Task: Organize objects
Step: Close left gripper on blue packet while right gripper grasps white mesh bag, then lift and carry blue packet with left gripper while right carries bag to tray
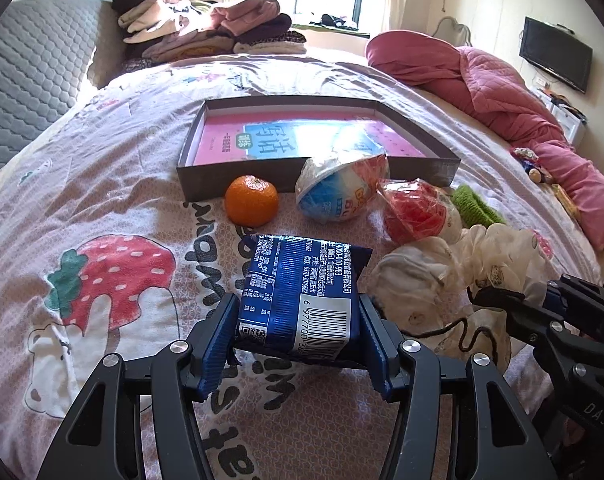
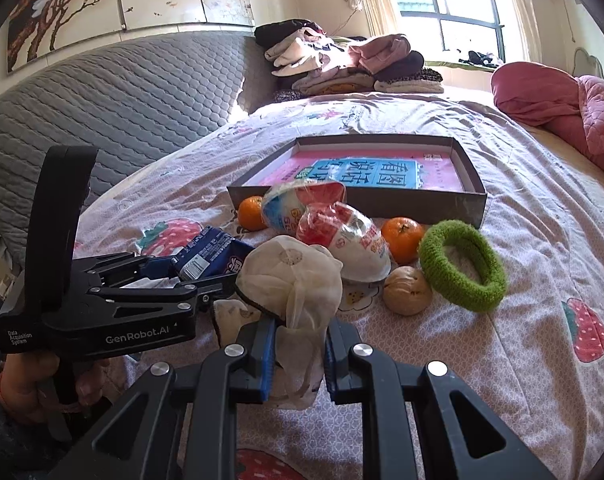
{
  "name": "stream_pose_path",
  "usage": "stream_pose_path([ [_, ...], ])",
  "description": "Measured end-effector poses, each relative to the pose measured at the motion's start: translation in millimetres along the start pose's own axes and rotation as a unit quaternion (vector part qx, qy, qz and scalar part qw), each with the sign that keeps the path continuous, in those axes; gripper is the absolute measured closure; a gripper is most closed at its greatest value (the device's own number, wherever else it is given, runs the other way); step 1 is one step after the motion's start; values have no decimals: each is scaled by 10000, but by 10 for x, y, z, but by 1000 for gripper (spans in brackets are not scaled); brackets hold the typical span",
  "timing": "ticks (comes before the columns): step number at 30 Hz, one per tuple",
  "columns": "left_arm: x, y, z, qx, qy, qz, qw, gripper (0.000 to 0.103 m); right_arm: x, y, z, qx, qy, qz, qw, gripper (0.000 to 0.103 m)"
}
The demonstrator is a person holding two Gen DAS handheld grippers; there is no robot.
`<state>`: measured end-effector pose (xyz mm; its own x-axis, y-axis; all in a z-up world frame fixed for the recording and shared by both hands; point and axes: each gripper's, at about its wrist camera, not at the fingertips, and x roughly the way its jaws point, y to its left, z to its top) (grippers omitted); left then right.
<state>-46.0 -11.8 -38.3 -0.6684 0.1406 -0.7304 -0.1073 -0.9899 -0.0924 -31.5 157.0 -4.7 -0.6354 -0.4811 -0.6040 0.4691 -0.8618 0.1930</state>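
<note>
My left gripper (image 1: 298,320) is shut on a blue snack packet (image 1: 302,276), its pads pressing both sides just above the strawberry bedsheet. My right gripper (image 2: 298,356) is shut on a white gauzy cloth bundle (image 2: 294,280), whose loose tail is pinched between the pads. Beyond them lie a tangerine (image 1: 252,200), a blue-and-white wrapped snack (image 1: 337,192), a red-and-white wrapped snack (image 1: 417,212), a second tangerine (image 2: 401,238), a walnut (image 2: 407,290) and a green scrunchie (image 2: 461,266). Behind those stands a shallow grey box (image 1: 206,184) with a pink book (image 1: 230,140) inside.
Folded clothes (image 1: 206,28) are piled at the far end of the bed and a pink quilt (image 1: 481,76) is heaped on the right. A grey padded headboard (image 1: 30,80) runs along the left. A hand (image 2: 22,392) holds the left gripper's handle.
</note>
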Motion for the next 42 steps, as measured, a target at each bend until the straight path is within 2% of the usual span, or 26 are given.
stream_pose_path([
  [11,-286,4,97,-59,-287,59,9996,44,-224,15,142,-29,-414,26,9991,83],
  [20,-395,18,376,-49,-532,139,9985,44,-305,-81,412,-41,-716,-140,9973,83],
  [32,-125,36,911,-25,-642,145,9978,44,-180,-347,830,-17,-1026,-468,9936,83],
  [42,230,139,1271,39,-585,164,9981,44,136,-597,1046,-8,-950,-742,9927,83],
])
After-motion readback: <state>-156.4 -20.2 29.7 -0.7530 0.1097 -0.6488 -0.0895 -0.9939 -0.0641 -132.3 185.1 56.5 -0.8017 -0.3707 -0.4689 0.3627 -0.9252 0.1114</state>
